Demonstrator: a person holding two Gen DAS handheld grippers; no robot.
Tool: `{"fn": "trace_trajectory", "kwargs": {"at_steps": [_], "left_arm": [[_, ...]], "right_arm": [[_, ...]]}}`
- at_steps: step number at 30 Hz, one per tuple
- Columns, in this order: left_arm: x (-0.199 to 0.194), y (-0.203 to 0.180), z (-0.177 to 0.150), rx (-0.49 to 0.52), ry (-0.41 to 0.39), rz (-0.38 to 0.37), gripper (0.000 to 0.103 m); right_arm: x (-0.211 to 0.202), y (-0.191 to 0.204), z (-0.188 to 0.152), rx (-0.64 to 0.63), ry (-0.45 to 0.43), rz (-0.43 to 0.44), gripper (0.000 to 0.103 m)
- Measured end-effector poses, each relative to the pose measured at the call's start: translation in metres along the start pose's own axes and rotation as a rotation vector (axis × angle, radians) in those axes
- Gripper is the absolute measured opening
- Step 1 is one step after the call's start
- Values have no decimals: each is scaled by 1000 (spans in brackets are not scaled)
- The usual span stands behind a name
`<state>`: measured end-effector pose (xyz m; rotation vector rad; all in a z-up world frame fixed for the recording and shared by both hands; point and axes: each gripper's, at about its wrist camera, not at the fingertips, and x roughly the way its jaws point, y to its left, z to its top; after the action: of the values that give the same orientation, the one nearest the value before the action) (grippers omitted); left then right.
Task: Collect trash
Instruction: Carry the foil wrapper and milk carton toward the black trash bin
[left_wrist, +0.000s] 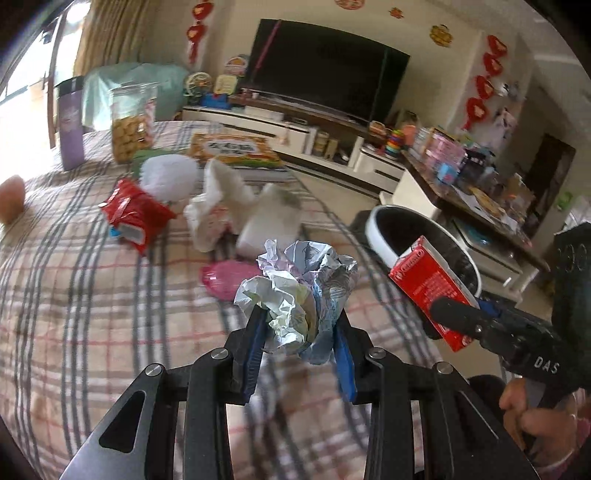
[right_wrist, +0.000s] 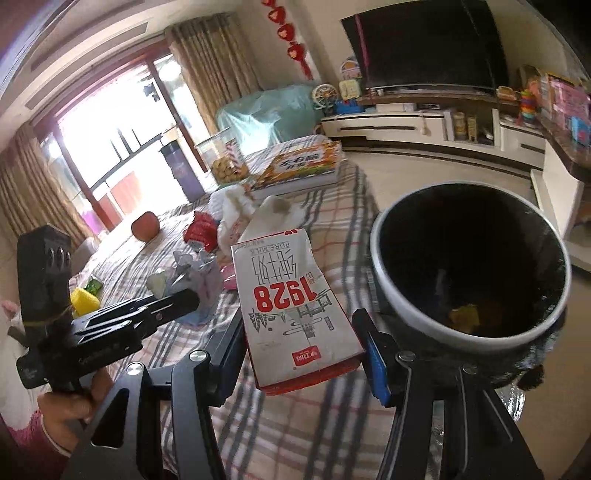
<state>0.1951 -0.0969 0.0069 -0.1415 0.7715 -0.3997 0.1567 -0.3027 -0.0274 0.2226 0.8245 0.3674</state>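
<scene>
My left gripper (left_wrist: 301, 328) is shut on a crumpled paper ball (left_wrist: 299, 291) and holds it above the plaid tablecloth (left_wrist: 92, 295). My right gripper (right_wrist: 303, 343) is shut on a red and white milk carton (right_wrist: 291, 302), held flat just left of the black trash bin (right_wrist: 469, 273). The carton (left_wrist: 432, 291) and the bin (left_wrist: 424, 240) also show at the right of the left wrist view. The paper ball (right_wrist: 195, 280) shows in the right wrist view. On the table lie a red snack wrapper (left_wrist: 136, 214), crumpled white tissues (left_wrist: 221, 203) and a pink piece (left_wrist: 221, 277).
A cookie jar (left_wrist: 133, 122), a purple bottle (left_wrist: 70, 122), a book (left_wrist: 232, 149), an apple (right_wrist: 146, 226) and a yellow object (right_wrist: 85, 301) stand on the table. A TV (left_wrist: 325, 70) and its cabinet are behind. The bin holds some yellow scraps (right_wrist: 463, 315).
</scene>
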Motion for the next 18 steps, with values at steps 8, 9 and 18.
{"fn": "trace_trajectory", "kwargs": {"at_steps": [8,9,18], "left_arm": [[16,-26,9,53,17,-46,33],[20,-31,10,59,19,-50,33],[43,-56,25,106,32,-87,33]], "right_arm": [[-17,-27,2,40,-30,-40,57],[-19,-31,3,46,-32,-47,57],[-30,-62,7,98,-49,-86,57]]}}
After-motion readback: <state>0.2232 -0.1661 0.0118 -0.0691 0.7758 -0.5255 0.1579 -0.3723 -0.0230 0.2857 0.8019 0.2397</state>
